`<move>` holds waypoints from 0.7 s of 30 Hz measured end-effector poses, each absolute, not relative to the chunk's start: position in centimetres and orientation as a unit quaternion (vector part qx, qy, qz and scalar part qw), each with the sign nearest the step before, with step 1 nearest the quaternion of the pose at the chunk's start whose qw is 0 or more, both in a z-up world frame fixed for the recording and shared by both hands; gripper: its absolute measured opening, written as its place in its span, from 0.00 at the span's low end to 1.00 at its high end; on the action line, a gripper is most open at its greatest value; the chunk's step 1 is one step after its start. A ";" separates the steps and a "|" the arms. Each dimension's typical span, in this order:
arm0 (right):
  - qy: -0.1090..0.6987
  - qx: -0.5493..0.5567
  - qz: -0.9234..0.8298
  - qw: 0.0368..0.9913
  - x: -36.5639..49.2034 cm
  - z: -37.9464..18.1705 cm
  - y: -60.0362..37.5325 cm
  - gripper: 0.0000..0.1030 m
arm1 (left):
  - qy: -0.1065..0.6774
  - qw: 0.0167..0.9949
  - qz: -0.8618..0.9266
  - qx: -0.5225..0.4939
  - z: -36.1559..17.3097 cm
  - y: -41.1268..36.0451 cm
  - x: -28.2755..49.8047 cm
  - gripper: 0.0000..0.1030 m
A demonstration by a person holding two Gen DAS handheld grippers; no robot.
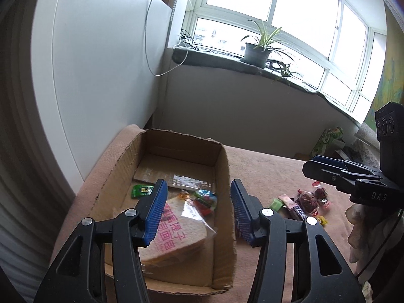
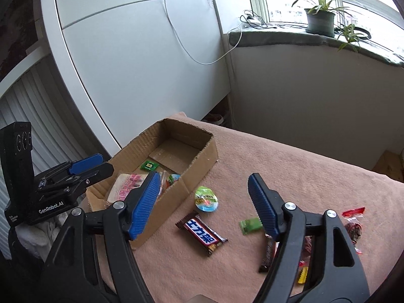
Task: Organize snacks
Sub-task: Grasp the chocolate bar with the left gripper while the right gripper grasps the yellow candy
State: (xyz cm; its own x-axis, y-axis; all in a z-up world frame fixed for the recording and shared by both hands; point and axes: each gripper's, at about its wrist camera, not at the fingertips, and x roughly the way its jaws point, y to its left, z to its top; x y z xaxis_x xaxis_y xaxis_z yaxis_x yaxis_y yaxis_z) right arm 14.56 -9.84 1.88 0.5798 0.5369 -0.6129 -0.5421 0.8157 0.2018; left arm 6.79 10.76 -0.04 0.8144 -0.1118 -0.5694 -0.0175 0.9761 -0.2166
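An open cardboard box sits on the pink cloth. Inside lie a packaged bread slice, a small green packet and a colourful candy. My left gripper hangs open and empty above the box; it also shows at the left of the right wrist view. My right gripper is open and empty above loose snacks: a jelly cup, a Snickers bar and a green candy. It shows at the right of the left wrist view.
More snacks lie right of the box: red wrapped dates, a dark bar and a yellow candy. A white cabinet stands behind the box. A windowsill with a potted plant is at the back.
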 end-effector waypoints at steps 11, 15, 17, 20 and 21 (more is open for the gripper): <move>0.348 0.006 0.206 0.915 11.8 1.3 -20.6 0.72 | 0.310 0.940 -0.087 -0.108 -0.6 4.7 6.4 0.50; 0.362 0.023 0.181 0.914 11.9 0.0 -23.9 0.72 | 0.323 0.934 -0.108 -0.106 -1.3 2.3 6.8 0.50; 0.373 0.031 0.175 0.911 12.0 -0.8 -25.2 0.72 | 0.331 0.930 -0.118 -0.103 -1.8 1.0 7.2 0.50; 0.385 0.034 0.175 0.906 11.9 -2.2 -26.3 0.72 | 0.344 0.924 -0.130 -0.100 -2.6 -0.7 7.7 0.50; 0.390 0.031 0.179 0.903 11.9 -2.7 -26.4 0.72 | 0.349 0.922 -0.134 -0.100 -2.9 -1.2 8.0 0.50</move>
State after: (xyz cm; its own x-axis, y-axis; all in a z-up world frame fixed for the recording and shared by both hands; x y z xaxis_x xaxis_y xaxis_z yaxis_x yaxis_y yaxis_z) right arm 11.91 -26.42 -2.66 0.6317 0.3479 -0.6928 -0.2990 0.9339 0.1963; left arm 7.95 -1.19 -2.91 0.7199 -0.3171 -0.6175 0.1779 0.9441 -0.2774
